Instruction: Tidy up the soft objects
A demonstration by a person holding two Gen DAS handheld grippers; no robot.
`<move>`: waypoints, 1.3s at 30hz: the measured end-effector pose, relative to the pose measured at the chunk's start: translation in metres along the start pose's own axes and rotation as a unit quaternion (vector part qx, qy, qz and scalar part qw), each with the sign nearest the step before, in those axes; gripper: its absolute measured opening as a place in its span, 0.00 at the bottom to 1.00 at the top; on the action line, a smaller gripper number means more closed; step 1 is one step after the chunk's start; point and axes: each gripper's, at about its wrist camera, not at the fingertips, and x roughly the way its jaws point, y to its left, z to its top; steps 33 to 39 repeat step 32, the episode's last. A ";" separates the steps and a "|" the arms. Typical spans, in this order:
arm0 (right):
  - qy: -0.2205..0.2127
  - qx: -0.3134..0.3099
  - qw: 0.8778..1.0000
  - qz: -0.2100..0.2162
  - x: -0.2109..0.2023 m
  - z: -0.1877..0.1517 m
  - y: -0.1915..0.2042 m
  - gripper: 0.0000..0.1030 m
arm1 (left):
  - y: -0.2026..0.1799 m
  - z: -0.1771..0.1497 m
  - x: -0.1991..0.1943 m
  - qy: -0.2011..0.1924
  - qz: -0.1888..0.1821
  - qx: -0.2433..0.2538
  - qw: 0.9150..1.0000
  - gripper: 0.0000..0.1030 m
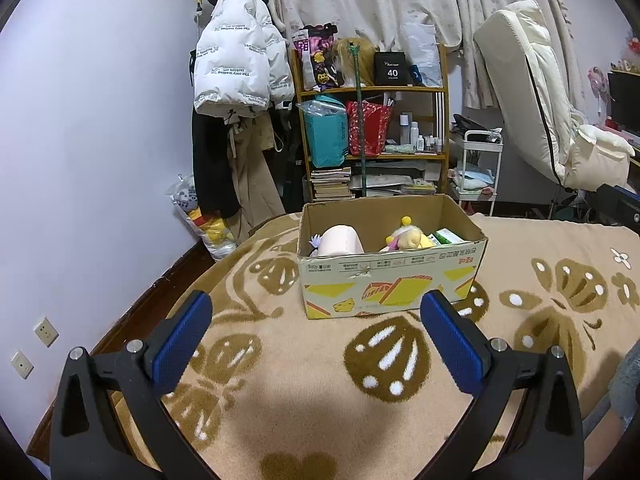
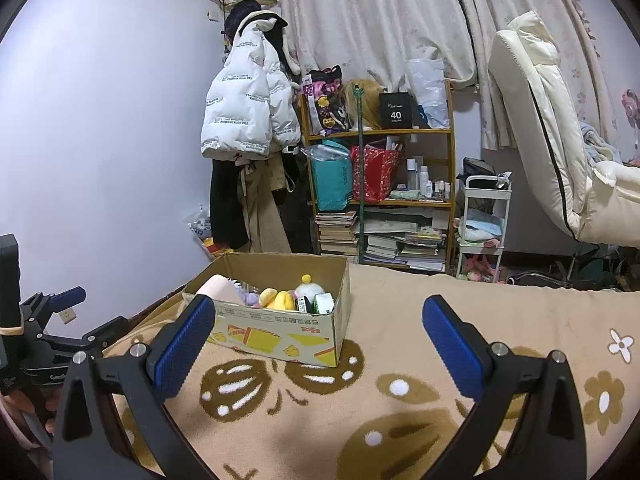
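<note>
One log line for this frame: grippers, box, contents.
left gripper: open, empty | right gripper: open, empty | cardboard box: on blanket, open top | inside: yellow plush toy, pink roll

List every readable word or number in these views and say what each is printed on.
"40": black box on the shelf's top.
"The only leading fashion art", mirrored, repeated: white puffer jacket.
Red and black print on the cardboard box: too blurred to read.

Bed – tan butterfly blanket, cardboard box on top
</note>
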 end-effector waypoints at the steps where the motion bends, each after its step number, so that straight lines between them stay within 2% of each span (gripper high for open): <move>1: 0.000 0.000 1.000 0.000 0.000 0.000 -0.001 1.00 | 0.000 0.000 0.000 0.000 0.000 0.000 1.000 1.00; 39: -0.003 0.008 1.000 -0.009 -0.005 0.004 -0.010 1.00 | 0.003 0.003 -0.003 -0.005 -0.006 -0.001 1.000 1.00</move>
